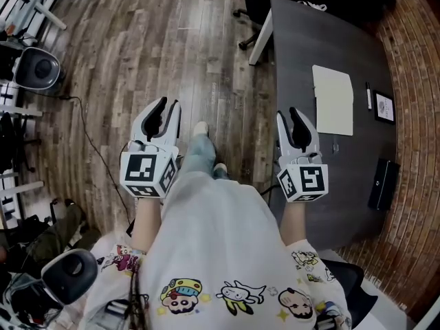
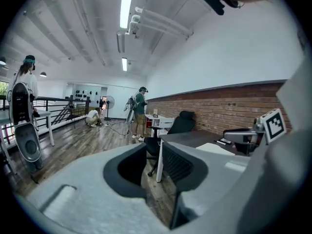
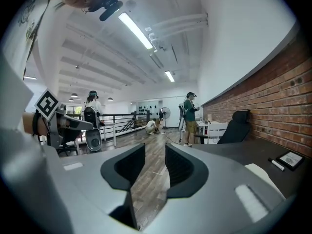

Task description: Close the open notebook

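A cream notebook (image 1: pixel 333 100) lies flat on the dark table (image 1: pixel 302 53) at the right; only one pale face shows, and I cannot tell whether it lies open. It shows as a pale slab in the left gripper view (image 2: pixel 214 148) and at the right gripper view's lower right (image 3: pixel 265 172). My left gripper (image 1: pixel 163 108) hangs over the wooden floor, well left of the table, jaws apart and empty (image 2: pixel 153 155). My right gripper (image 1: pixel 292 119) hovers at the table's near left edge, short of the notebook, open with only floor between its jaws (image 3: pixel 155 167).
On the table beyond the notebook lie a pen (image 1: pixel 368 96), a small framed tablet (image 1: pixel 383 106) and a black box (image 1: pixel 382 183). A black office chair (image 1: pixel 251 12) stands at the table's far end. A brick wall runs along the right. People (image 2: pixel 140 112) stand far off.
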`<act>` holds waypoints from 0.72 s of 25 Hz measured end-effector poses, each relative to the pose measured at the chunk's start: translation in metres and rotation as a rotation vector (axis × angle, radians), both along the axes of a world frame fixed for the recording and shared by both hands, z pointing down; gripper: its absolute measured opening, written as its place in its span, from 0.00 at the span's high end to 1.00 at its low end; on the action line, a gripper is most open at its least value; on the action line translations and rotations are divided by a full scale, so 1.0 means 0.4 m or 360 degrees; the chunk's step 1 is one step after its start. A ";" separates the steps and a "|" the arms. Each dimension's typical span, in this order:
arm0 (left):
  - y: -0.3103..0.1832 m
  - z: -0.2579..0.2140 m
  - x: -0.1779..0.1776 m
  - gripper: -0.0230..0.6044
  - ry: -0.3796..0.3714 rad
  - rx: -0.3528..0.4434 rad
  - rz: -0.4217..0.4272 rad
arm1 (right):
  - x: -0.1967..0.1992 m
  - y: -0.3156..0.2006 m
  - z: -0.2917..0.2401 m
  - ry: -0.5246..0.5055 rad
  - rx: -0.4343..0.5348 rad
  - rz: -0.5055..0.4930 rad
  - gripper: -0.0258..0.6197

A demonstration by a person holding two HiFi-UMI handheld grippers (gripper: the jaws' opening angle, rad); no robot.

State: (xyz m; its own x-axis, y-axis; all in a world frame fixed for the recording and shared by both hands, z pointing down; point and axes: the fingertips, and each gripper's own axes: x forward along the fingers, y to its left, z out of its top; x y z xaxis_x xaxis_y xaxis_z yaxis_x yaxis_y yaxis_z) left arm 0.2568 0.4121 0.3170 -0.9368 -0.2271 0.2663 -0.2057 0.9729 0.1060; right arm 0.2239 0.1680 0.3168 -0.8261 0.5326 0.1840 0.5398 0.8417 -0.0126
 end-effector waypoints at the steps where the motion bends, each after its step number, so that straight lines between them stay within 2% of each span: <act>1: 0.011 0.003 -0.025 0.81 0.0002 0.0002 0.0017 | -0.018 0.013 0.002 0.0002 0.0000 0.0010 0.77; 10: 0.086 0.003 -0.268 0.81 0.0020 0.0004 0.0163 | -0.202 0.104 0.013 0.0050 -0.0003 0.0104 0.77; 18: 0.154 0.011 -0.417 0.81 0.0015 0.0001 0.0191 | -0.352 0.135 0.014 0.0035 -0.0002 0.0198 0.77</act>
State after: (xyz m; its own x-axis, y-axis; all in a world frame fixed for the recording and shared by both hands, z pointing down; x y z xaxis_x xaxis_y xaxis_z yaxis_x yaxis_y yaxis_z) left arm 0.0901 0.4737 0.3214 -0.9004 -0.3375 0.2747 -0.3195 0.9413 0.1091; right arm 0.0829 0.2220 0.3225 -0.8816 0.4265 0.2021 0.4309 0.9021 -0.0243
